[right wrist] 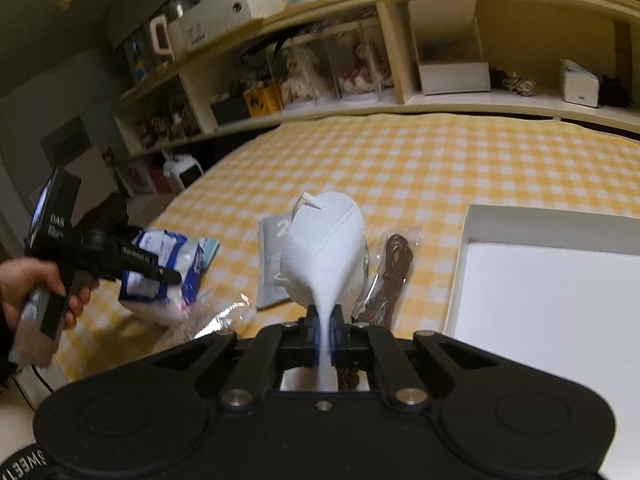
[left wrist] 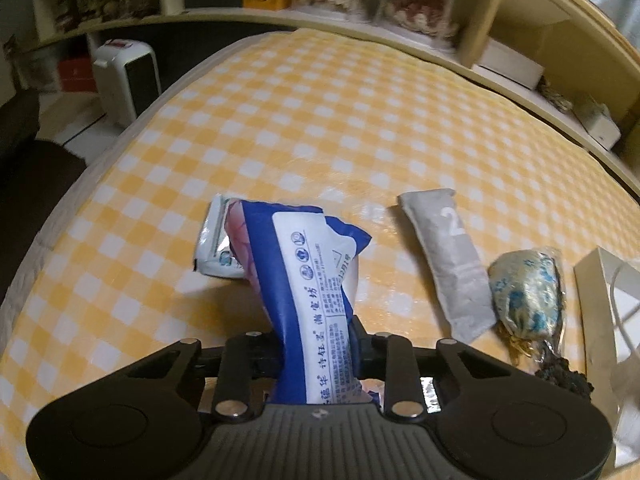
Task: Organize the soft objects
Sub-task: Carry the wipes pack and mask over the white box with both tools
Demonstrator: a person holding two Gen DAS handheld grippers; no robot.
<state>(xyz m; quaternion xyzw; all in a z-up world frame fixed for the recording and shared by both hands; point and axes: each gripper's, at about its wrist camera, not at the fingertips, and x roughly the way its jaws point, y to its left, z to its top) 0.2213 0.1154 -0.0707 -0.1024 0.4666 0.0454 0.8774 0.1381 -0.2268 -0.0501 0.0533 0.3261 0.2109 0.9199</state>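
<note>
- While the left gripper (left wrist: 318, 344) has its jaws narrowed onto a blue and white tissue pack (left wrist: 316, 280), the pack stands up out of the grip, lifted clear of the yellow checked tablecloth (left wrist: 320, 120).
- In the right wrist view the same left gripper (right wrist: 168, 276) shows at the left, held by a person's hand (right wrist: 44, 288), with the tissue pack (right wrist: 164, 272) pinched between its fingers above the cloth.
- Behind the lifted pack in the left wrist view, a second, pale green and white packet (left wrist: 212, 240) lies flat on the cloth.
- The right gripper (right wrist: 326, 332) is fully closed on the thin edge of a white face mask (right wrist: 324, 256), which rises from the jaws and hangs above the table.
- A grey sachet marked with a white "2" (left wrist: 448, 264) lies on the cloth right of the tissue pack; in the right wrist view the sachet (right wrist: 274, 256) is partly hidden behind the mask.
- Just right of the sachet sits a small blue and gold patterned pouch in clear wrap (left wrist: 528, 292), touching or nearly touching it.
- A clear bag holding a brown cord (right wrist: 394, 268) lies right of the mask.
- An open white box (right wrist: 552, 300) rests at the near right of the table.
- A crumpled clear wrapper (right wrist: 224, 316) lies near the left of the right gripper.
- Wooden shelves (right wrist: 440, 100) run along the far side.
</note>
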